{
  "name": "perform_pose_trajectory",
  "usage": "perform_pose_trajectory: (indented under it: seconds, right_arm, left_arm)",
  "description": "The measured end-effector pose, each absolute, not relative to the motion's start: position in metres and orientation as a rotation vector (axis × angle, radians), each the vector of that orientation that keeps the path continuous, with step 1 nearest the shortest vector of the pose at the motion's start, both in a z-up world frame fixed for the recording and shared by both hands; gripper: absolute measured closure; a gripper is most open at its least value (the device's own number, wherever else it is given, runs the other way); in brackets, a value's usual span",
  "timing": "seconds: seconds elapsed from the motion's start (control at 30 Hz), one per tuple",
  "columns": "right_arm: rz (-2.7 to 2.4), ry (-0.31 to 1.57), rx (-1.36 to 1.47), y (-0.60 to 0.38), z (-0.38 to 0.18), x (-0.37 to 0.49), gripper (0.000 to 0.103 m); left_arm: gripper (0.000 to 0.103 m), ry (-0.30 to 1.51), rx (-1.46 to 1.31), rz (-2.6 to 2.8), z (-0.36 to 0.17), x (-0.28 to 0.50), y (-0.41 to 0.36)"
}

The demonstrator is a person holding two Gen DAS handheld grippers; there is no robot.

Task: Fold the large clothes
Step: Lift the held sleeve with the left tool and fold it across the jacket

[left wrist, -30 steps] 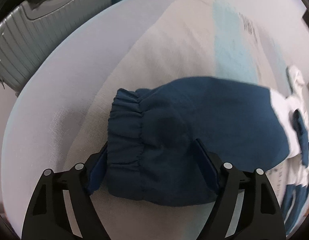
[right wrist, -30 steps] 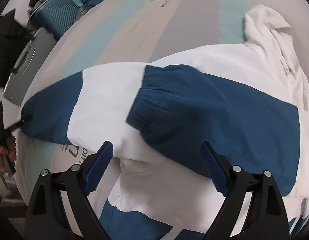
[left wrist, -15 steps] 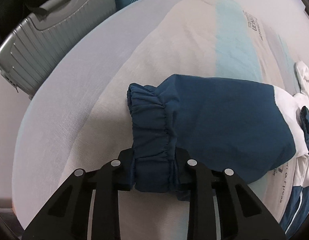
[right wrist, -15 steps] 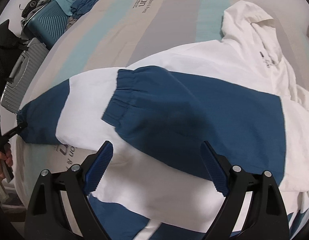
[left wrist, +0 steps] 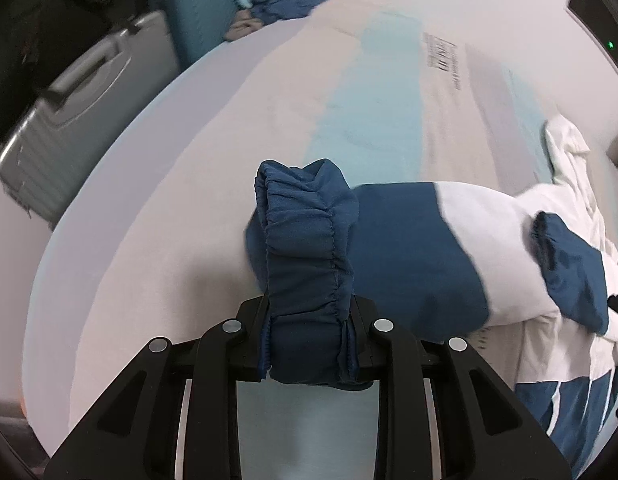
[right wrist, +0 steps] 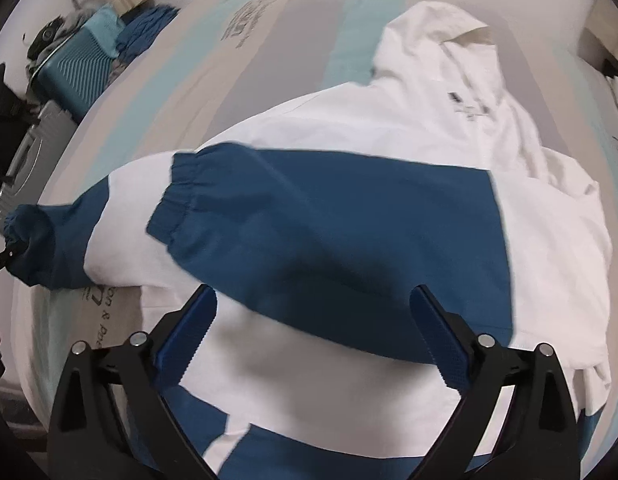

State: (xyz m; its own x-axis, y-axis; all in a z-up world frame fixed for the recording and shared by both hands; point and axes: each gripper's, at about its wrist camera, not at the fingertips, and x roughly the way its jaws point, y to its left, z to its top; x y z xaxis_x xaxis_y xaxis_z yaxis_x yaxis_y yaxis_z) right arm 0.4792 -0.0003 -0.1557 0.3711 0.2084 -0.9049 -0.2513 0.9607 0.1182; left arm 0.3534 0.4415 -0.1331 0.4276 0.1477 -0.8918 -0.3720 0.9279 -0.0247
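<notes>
Item: blue-and-white hooded jacket (right wrist: 449, 152), spread on your bed (left wrist: 189, 160). Your left gripper (left wrist: 309, 320): jaws clamped on gathered blue sleeve cuff (left wrist: 305, 240), lifted. Your right gripper (right wrist: 313, 332): jaws wide, just opening, empty, above second sleeve (right wrist: 329, 220) folded across body.

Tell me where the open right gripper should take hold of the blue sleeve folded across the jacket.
Grip the blue sleeve at its gathered elastic cuff, coming down from above: the bunched cuff is thickest and lies free on the white jacket.
</notes>
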Motion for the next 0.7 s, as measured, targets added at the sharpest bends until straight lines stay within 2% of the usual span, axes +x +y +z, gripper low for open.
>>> perform_pose_trajectory:
  seconds: [0.7]
  right_arm:
    - [0.219, 1.080, -0.077, -0.136, -0.136, 0.489, 0.007]
  left_arm:
    - [0.077, 1.061, -0.140, 0.267, -0.101, 0.429, 0.238]
